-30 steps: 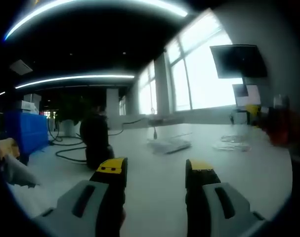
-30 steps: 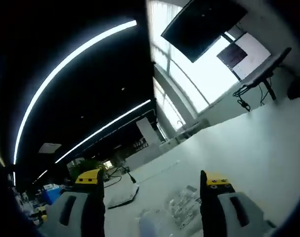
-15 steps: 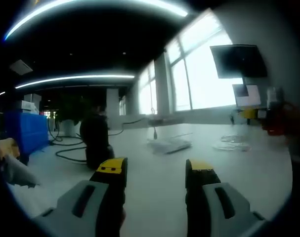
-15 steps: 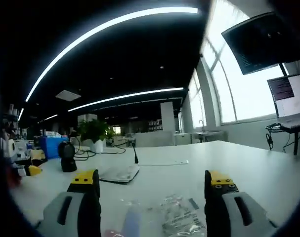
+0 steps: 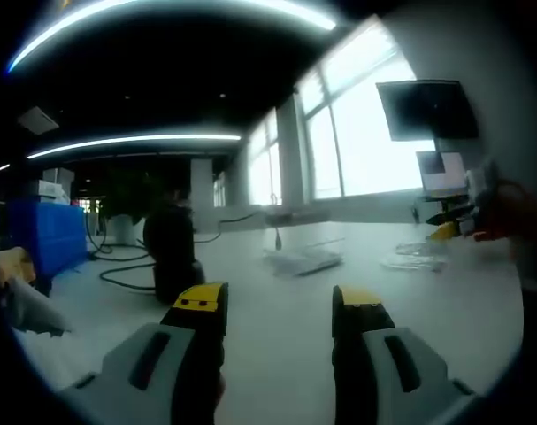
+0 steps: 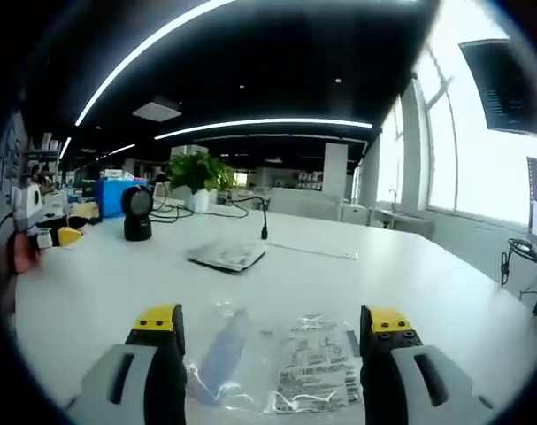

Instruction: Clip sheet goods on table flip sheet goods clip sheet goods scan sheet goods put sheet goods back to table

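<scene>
- Sheet goods point(image 6: 290, 367), two clear flat packets, are seen flat on the white table point(image 6: 410, 283), just ahead of the right gripper point(image 6: 273, 326); its jaws are held apart, nothing between them
- Beyond the packets, further along the table, a black scanner point(image 6: 137, 212) is seen
- The left gripper point(image 5: 279, 305) is held wide apart over bare table, gripping nothing

One white table point(image 6: 410, 292) carries two clear packaged sheet goods point(image 6: 277, 363), one flat grey packet point(image 6: 226, 256), one black scanner point(image 6: 137, 212), one potted plant point(image 6: 197, 181) and one blue bin point(image 6: 118, 193).
</scene>
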Available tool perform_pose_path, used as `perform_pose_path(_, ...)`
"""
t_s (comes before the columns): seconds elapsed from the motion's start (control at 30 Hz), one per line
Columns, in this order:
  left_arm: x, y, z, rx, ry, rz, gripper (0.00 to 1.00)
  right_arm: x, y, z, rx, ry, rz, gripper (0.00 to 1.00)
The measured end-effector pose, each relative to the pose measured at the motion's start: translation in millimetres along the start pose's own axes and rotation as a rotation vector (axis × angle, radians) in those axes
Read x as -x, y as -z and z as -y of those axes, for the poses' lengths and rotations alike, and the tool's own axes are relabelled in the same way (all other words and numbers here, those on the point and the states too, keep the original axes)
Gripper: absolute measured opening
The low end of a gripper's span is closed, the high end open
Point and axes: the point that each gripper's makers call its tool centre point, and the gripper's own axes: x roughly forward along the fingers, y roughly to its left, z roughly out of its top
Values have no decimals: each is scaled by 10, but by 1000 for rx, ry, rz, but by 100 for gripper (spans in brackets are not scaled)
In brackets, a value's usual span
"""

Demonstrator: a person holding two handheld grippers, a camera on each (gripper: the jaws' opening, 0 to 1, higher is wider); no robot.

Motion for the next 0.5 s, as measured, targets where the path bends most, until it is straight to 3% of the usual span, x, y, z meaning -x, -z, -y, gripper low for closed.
perform_pose_path(0.17, -1, 1, 0, -1, 0, 0, 39, -62, 148, -26, 47, -52, -69, 75)
perform_pose_path(0.5, -8, 11, 14, -6, 6, -6, 39, -120, 426, -75, 34, -101, -145, 71)
